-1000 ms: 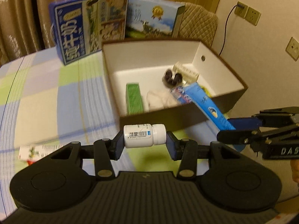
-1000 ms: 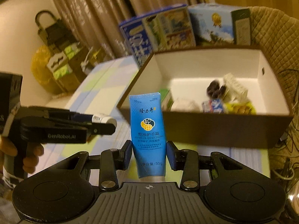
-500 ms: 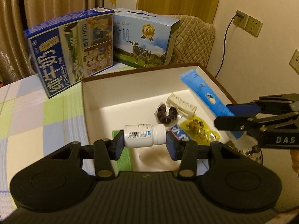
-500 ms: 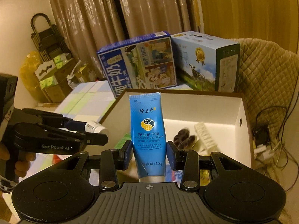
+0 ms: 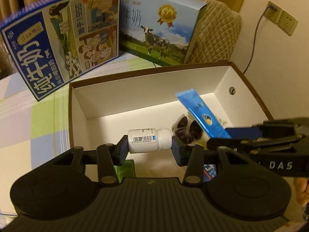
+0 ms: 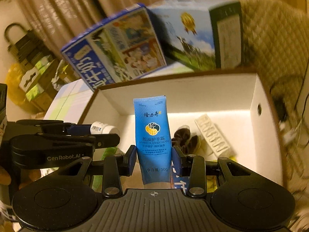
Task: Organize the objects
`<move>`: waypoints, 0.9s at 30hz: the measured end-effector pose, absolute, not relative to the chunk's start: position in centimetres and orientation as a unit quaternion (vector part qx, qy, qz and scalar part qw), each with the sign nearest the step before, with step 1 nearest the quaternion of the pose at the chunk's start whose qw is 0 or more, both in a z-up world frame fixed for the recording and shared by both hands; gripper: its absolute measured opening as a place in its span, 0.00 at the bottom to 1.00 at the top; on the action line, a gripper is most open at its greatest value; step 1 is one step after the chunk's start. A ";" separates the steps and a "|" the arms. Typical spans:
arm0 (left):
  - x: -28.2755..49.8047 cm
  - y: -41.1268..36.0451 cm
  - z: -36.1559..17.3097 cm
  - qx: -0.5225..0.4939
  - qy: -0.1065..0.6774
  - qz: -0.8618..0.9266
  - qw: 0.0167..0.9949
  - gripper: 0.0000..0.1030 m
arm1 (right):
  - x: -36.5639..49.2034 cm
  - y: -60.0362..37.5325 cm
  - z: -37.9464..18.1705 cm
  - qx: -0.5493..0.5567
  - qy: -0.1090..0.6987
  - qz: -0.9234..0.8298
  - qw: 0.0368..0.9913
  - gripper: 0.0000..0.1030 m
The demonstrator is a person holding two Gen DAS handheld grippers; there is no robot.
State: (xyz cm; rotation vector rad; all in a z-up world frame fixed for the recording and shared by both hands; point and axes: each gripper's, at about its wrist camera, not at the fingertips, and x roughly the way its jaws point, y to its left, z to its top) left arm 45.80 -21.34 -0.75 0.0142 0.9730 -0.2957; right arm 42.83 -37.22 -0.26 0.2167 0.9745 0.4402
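My left gripper (image 5: 149,147) is shut on a white pill bottle (image 5: 149,140) held sideways over the open brown box (image 5: 146,89) with white inside walls. My right gripper (image 6: 153,157) is shut on a blue hand cream tube (image 6: 153,135), upright above the same box. The tube (image 5: 202,114) and right gripper (image 5: 227,138) show at the right of the left wrist view; the bottle (image 6: 104,128) and left gripper (image 6: 104,136) show at the left of the right wrist view. Inside the box lie a dark snack pack (image 5: 186,129), a white blister strip (image 6: 212,135) and a green packet (image 5: 126,169).
Two milk cartons stand behind the box: a dark blue one (image 5: 63,38) and a light blue one with a cow (image 5: 158,25). A quilted chair back (image 5: 218,32) is behind them. A checked tablecloth (image 5: 34,119) spreads left of the box. Wall sockets (image 5: 282,19) are at the right.
Both grippers have moved forward and lower over the box, still holding the bottle and the tube. The box interior now fills more of both views.
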 end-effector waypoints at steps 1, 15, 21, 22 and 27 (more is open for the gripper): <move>46.4 -21.3 -1.0 0.006 0.469 -0.140 0.872 0.40 | 43.3 -37.3 -0.6 0.112 0.468 0.205 0.852 0.36; 49.8 -21.7 -4.5 0.018 0.502 -0.133 0.854 0.47 | 46.4 -37.6 -3.8 0.173 0.504 0.170 0.829 0.36; 49.6 -21.4 -4.0 0.018 0.498 -0.128 0.858 0.53 | 46.8 -37.3 -4.0 0.188 0.503 0.172 0.826 0.36; 49.6 -21.3 -3.9 0.018 0.497 -0.127 0.858 0.54 | 46.9 -37.4 -4.0 0.195 0.500 0.171 0.826 0.36; 49.3 -20.6 -3.0 0.008 0.492 -0.124 0.862 0.59 | 46.7 -37.6 -3.4 0.216 0.485 0.176 0.829 0.39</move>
